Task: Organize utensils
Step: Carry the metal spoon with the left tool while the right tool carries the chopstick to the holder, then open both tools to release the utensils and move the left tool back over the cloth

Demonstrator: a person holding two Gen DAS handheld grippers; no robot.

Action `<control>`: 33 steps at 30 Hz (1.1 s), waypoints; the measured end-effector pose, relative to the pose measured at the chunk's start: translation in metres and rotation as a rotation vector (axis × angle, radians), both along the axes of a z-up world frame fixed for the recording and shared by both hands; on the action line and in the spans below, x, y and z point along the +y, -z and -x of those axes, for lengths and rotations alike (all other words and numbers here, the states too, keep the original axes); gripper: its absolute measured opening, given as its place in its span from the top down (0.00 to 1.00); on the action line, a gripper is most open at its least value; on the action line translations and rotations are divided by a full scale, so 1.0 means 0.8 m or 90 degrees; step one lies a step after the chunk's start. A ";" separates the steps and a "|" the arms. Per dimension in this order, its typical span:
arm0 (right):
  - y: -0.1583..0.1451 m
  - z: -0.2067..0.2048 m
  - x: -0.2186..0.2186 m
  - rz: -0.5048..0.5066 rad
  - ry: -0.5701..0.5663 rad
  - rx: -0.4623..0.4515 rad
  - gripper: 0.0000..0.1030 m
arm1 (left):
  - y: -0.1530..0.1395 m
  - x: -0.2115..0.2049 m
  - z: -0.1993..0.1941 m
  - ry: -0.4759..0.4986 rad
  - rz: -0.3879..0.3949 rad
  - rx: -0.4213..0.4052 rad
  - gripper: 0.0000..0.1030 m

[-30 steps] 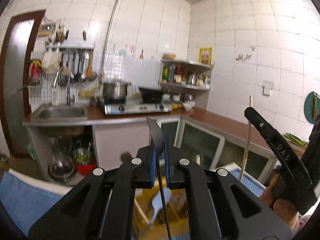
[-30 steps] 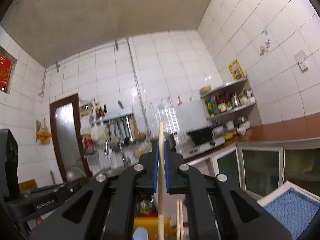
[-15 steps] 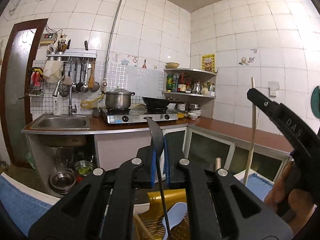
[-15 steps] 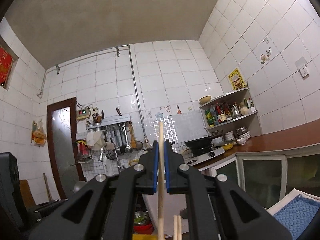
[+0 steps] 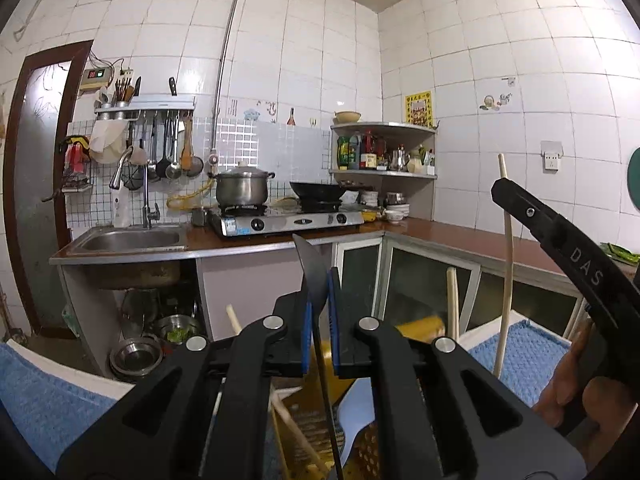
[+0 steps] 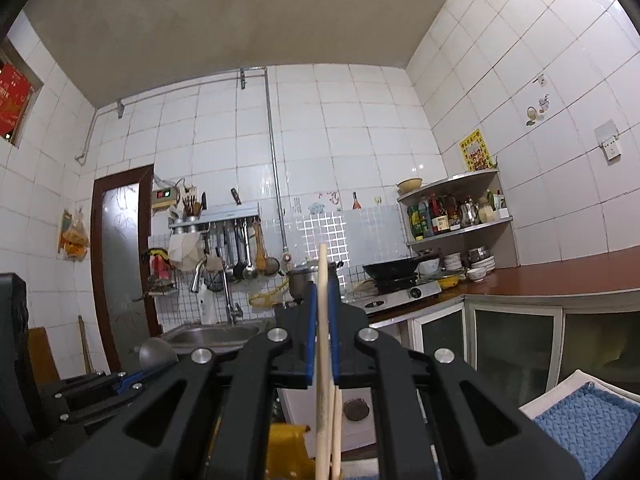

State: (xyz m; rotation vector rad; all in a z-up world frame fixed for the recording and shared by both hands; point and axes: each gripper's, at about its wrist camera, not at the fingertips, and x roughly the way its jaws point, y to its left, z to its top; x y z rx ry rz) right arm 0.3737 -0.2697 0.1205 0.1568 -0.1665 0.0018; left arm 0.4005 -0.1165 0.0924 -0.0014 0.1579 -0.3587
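My left gripper (image 5: 319, 320) is shut on the thin handle of a dark metal spoon (image 5: 313, 270), whose bowl stands upright above the blue pads. Just below and behind the jaws is a yellow utensil holder (image 5: 420, 325) with wooden chopsticks (image 5: 452, 300) and a pale blue spoon (image 5: 356, 412) in it. My right gripper (image 6: 322, 328) is shut on a long wooden chopstick (image 6: 323, 272) held upright; two more sticks rise beneath it from the yellow holder (image 6: 288, 448). In the left wrist view the right gripper (image 5: 505, 190) shows at the right, a hand (image 5: 580, 396) on it.
A blue knitted mat (image 5: 532, 356) on a white surface lies around the holder, and the mat (image 6: 588, 424) shows at lower right in the right wrist view. Beyond are a sink (image 5: 128, 240), a gas stove (image 5: 288, 222) with a pot, glass-door cabinets (image 5: 424, 280) and a brown counter.
Both grippers have come down towards the yellow holder, which now sits higher and closer behind the left jaws. Each still grips its utensil.
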 end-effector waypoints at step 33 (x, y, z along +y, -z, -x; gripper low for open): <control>0.027 0.060 -0.004 0.048 -0.006 0.203 0.48 | -0.002 0.071 0.101 -0.058 -0.001 0.110 0.21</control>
